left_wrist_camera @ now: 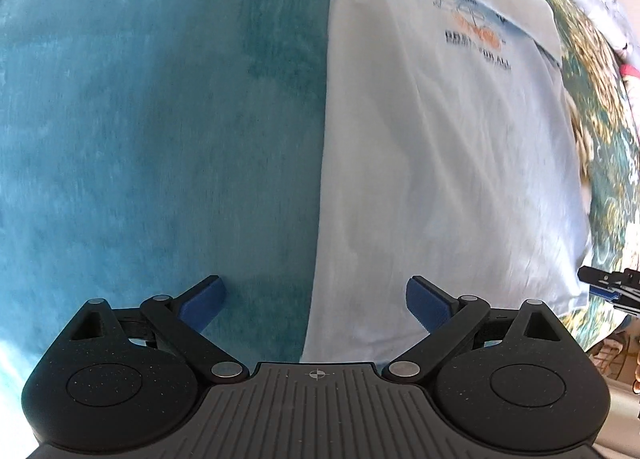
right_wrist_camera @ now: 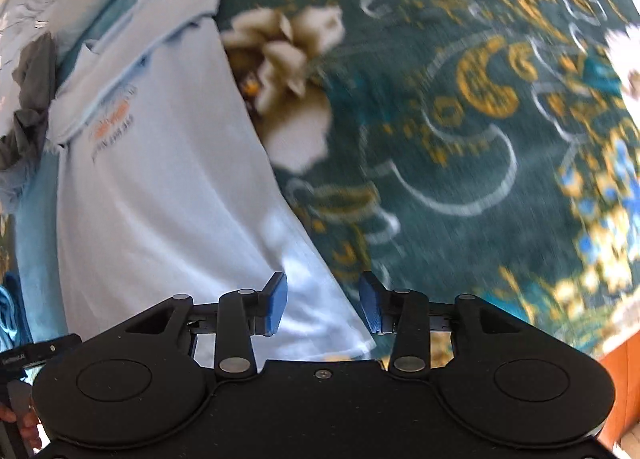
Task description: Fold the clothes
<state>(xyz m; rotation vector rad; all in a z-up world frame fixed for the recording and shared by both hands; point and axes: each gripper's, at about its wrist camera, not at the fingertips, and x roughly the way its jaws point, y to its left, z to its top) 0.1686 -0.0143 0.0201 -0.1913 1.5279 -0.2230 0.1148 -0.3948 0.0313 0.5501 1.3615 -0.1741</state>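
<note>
- Shirt [left_wrist_camera: 440,163], pale blue with a printed chest logo [left_wrist_camera: 476,35], lies flat and already narrowed by a fold; its straight long edge runs up from between your left gripper's [left_wrist_camera: 316,305] jaws, so the cloth sits under the right-hand pad and the teal blanket [left_wrist_camera: 140,139] under the left-hand one.
- Your left jaws stand wide apart and empty, poised above the hem end without touching anything.
- Your right gripper [right_wrist_camera: 323,305] has its jaws partly parted with nothing between the pads; the shirt's lower corner shows just below and left of them, and the dark floral bedspread [right_wrist_camera: 460,119] lies right of them.
- Ahead of the right jaws, up and to the left, the shirt's collar and folded sleeve sit far off, with a grey garment [right_wrist_camera: 34,99] lying beside them.
- Both views are streaked with motion blur, so fine edges of the hem are hard to read.
- Risk one: the pads close on one layer only, because the folded shirt is stacked, and the fold opens as you lift.
- Risk two: the left pad nips the plush blanket along with the hem, since the edge falls between the jaws.
- Risk three: one hand leads the other, which would skew the hem and leave the next fold crooked.
</note>
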